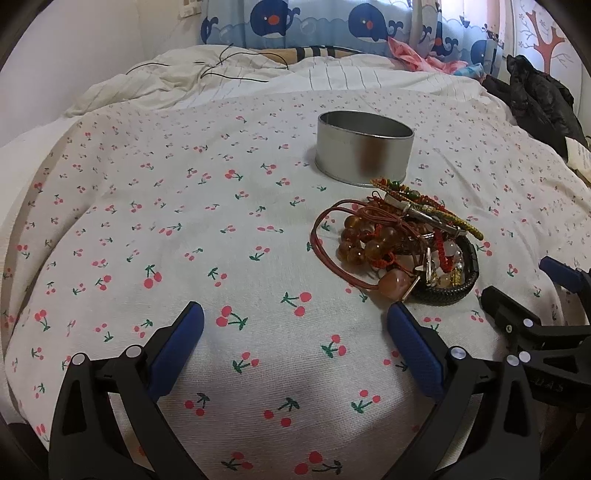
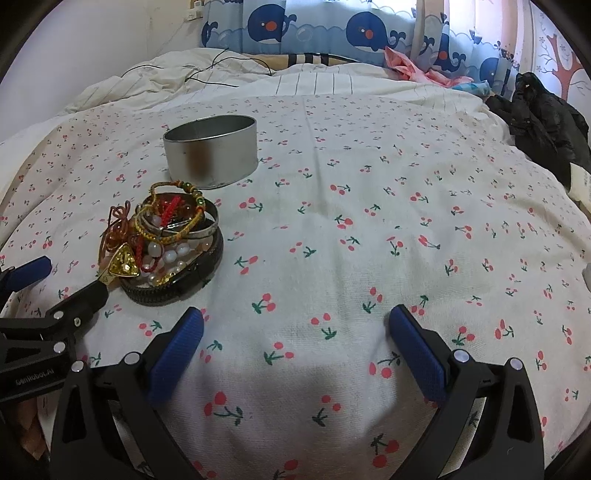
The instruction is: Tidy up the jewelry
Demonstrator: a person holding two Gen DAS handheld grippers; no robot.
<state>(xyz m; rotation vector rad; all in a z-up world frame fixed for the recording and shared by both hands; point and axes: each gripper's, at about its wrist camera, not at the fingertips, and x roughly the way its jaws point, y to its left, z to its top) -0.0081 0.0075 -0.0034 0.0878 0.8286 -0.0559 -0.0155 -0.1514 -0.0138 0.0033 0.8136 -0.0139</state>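
A pile of jewelry (image 1: 399,243) lies on the cherry-print sheet: amber beads, red cords, woven bracelets, a metal bangle and a black braided band. It also shows in the right wrist view (image 2: 166,243). Just beyond it stands an open round metal tin (image 1: 364,149), also in the right wrist view (image 2: 210,155). My left gripper (image 1: 295,325) is open and empty, with the pile just ahead of its right finger. My right gripper (image 2: 295,328) is open and empty, to the right of the pile. Each gripper shows at the edge of the other's view.
The cherry-print sheet (image 1: 184,240) covers a bed. A rumpled white duvet with black cables (image 1: 207,70) lies at the back. Dark clothing (image 2: 546,122) sits at the right edge. Whale-print fabric (image 2: 317,29) lines the far side.
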